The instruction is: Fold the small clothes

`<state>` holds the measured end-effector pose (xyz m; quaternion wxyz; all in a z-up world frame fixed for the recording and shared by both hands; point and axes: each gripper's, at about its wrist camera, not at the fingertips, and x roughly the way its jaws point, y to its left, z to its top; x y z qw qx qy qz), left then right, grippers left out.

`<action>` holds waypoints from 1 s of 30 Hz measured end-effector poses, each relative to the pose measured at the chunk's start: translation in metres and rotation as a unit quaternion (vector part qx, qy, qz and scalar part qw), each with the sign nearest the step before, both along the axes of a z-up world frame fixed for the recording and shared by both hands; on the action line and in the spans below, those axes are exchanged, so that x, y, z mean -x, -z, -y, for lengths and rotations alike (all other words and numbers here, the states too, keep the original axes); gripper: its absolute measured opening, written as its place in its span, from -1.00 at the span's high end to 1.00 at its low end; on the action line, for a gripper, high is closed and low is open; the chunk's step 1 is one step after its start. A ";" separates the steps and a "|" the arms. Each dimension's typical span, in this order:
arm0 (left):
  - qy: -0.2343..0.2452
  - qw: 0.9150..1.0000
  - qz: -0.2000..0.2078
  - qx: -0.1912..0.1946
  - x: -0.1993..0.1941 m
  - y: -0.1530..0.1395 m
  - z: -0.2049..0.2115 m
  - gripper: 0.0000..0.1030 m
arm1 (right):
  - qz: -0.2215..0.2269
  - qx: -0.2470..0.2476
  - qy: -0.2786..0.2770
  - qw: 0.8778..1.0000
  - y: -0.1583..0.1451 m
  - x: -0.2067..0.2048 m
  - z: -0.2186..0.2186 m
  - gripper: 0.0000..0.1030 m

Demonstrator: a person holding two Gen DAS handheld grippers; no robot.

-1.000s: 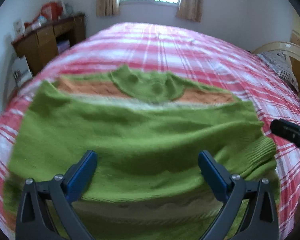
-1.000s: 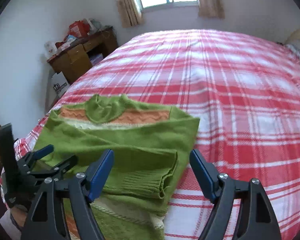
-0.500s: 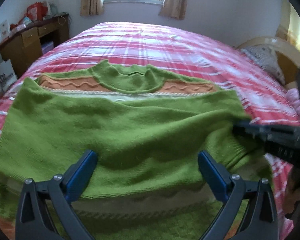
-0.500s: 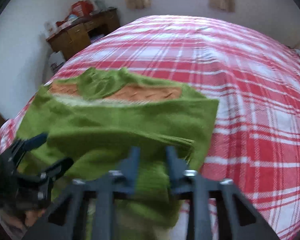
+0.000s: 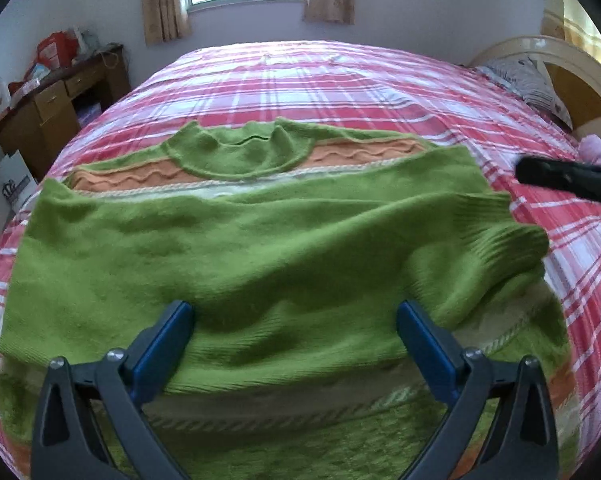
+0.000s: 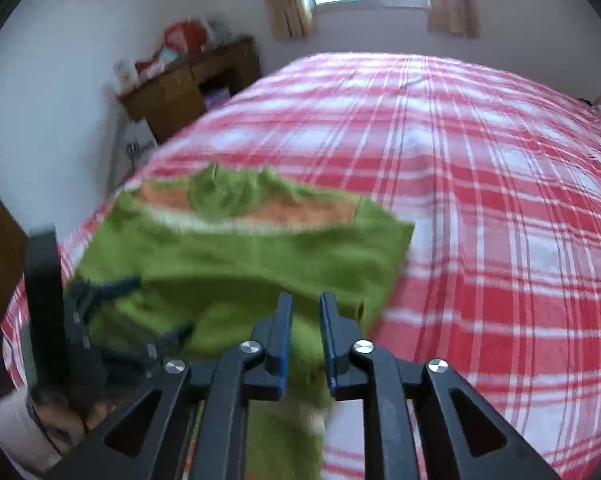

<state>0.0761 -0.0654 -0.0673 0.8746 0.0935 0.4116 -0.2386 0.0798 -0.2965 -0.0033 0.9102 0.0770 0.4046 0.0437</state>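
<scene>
Left wrist view: the green sweater [image 5: 236,248] lies spread on the plaid bed [image 5: 340,80], and the left gripper [image 5: 296,344], jaws wide, could snag a ridge of knit between them; right wrist view: the right gripper [image 6: 305,336], jaws narrowed over the sweater's near-right edge with a gap between them, grip uncertain, may drag the fold crooked.

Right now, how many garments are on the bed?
1: the green sweater, spread flat on the plaid bedspread at its near edge. A pink bundle by the headboard may be another garment; it is too small to tell.
</scene>
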 end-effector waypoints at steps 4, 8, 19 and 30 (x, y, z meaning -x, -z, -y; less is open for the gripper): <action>0.000 1.000 0.000 -0.001 -0.001 0.000 -0.002 -1.00 | 0.001 0.033 -0.008 0.999 0.008 -0.026 -0.007 -0.21; 0.001 1.000 0.001 -0.002 -0.001 0.000 -0.004 -1.00 | -0.022 0.090 -0.017 0.996 0.028 -0.044 -0.018 -0.08; 0.002 1.000 0.004 -0.005 0.006 0.001 -0.001 -1.00 | -0.049 0.121 -0.083 0.988 0.046 -0.021 -0.032 0.07; 0.002 1.000 0.003 -0.004 0.006 0.001 -0.001 -1.00 | -0.085 0.223 -0.108 0.965 0.043 -0.032 -0.062 0.86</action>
